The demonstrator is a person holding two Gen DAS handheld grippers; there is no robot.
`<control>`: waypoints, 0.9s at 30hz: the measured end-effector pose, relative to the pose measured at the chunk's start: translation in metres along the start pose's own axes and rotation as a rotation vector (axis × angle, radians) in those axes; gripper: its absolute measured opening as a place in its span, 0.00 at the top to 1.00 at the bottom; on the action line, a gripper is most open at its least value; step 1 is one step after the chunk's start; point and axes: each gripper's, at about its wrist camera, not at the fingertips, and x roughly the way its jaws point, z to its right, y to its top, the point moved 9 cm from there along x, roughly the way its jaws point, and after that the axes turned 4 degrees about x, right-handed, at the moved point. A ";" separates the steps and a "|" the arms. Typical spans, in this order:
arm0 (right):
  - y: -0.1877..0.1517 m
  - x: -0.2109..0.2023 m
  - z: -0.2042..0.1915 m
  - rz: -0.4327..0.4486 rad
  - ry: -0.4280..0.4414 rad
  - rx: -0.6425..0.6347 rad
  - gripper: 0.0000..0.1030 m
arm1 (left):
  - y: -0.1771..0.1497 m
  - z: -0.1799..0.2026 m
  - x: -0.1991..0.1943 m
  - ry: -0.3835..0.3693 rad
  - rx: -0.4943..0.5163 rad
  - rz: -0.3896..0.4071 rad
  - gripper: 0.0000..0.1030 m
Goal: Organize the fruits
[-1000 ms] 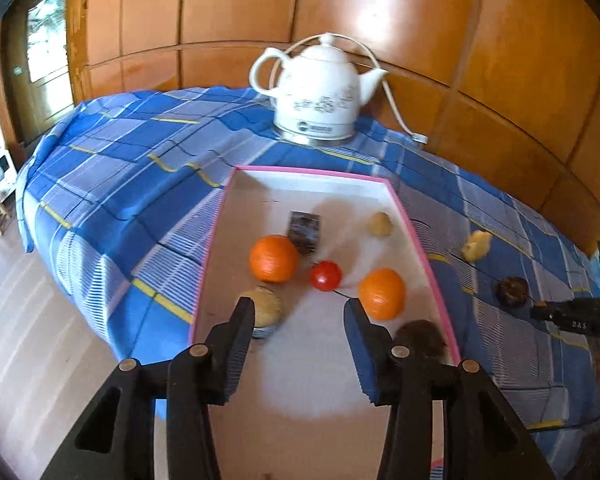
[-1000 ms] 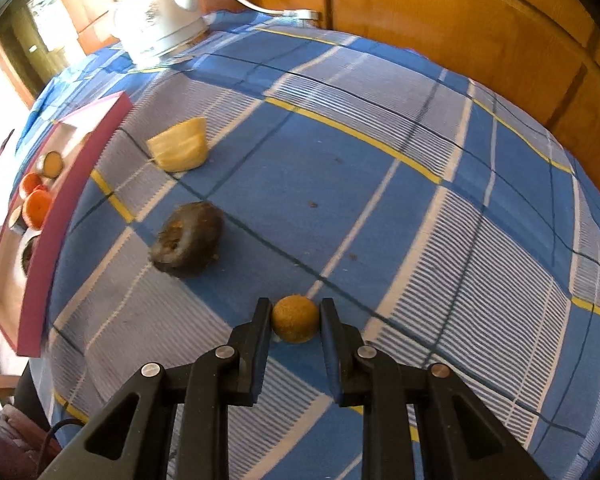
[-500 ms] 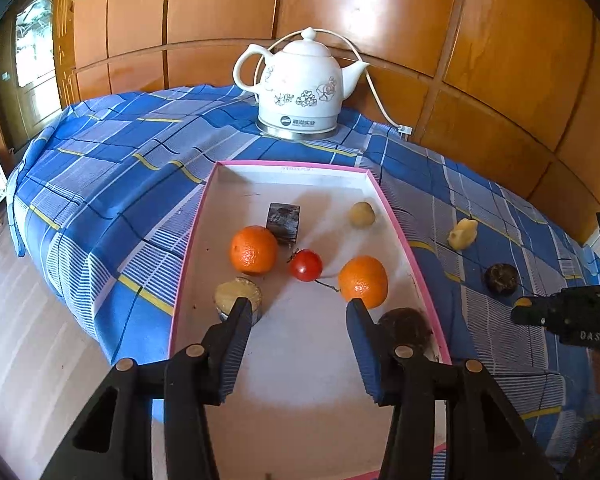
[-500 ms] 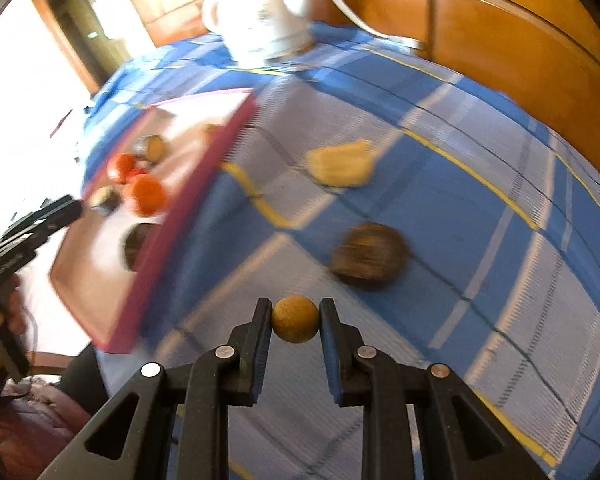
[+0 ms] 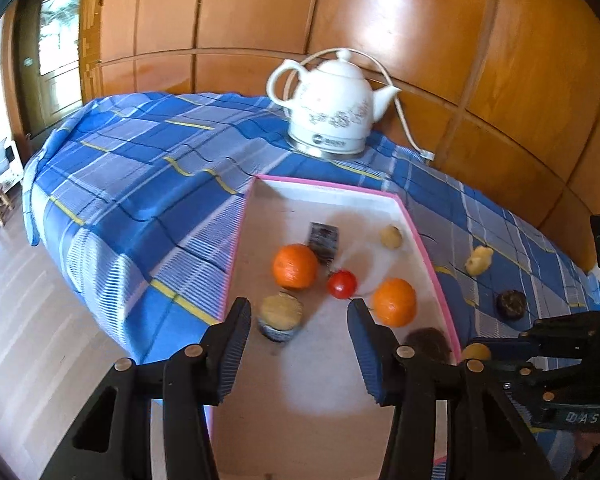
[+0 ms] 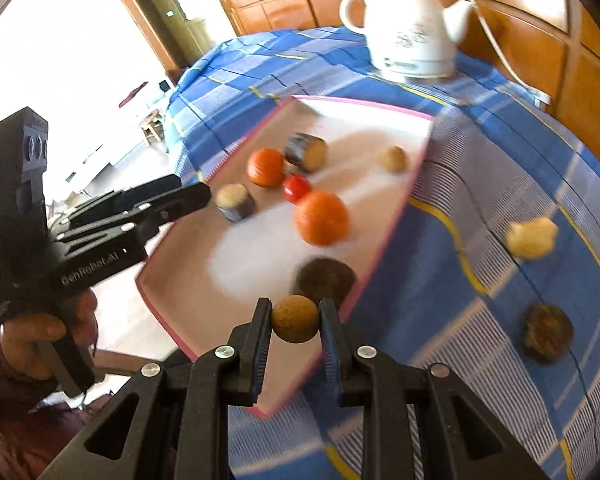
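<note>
My right gripper (image 6: 295,322) is shut on a small round tan fruit (image 6: 294,325) and holds it above the near edge of the pink-rimmed tray (image 6: 396,216). The tray holds two oranges (image 6: 321,218), a red tomato (image 6: 297,187), a dark round fruit (image 6: 325,280) and several small pieces. My left gripper (image 5: 298,334) is open and empty over the tray's near half (image 5: 432,256). In the left wrist view the right gripper (image 5: 512,350) shows at the right with the tan fruit (image 5: 476,351). A yellow piece (image 6: 532,232) and a dark fruit (image 6: 547,332) lie on the cloth.
A white electric kettle (image 5: 332,106) with its cord stands at the back of the table on the blue checked cloth (image 5: 140,184). Wooden wall panels (image 5: 380,20) run behind. The table edge drops to the floor (image 5: 28,320) on the left.
My right gripper has carried the tan fruit leftward from the cloth to over the tray's near edge. The left gripper has stayed open over the tray, shifting slightly.
</note>
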 end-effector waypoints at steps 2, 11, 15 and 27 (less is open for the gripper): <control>0.008 0.007 -0.007 0.005 0.003 0.002 0.77 | 0.000 -0.007 -0.001 0.009 -0.015 0.004 0.51; 0.040 0.037 -0.027 0.005 0.032 0.036 0.76 | -0.004 -0.017 0.002 0.013 -0.034 -0.002 0.51; 0.048 0.038 -0.025 0.031 0.047 0.083 0.73 | -0.007 -0.016 0.003 0.010 -0.033 -0.008 0.51; 0.027 0.010 0.002 0.070 0.018 0.128 0.73 | -0.010 0.000 0.003 -0.007 0.002 -0.023 0.51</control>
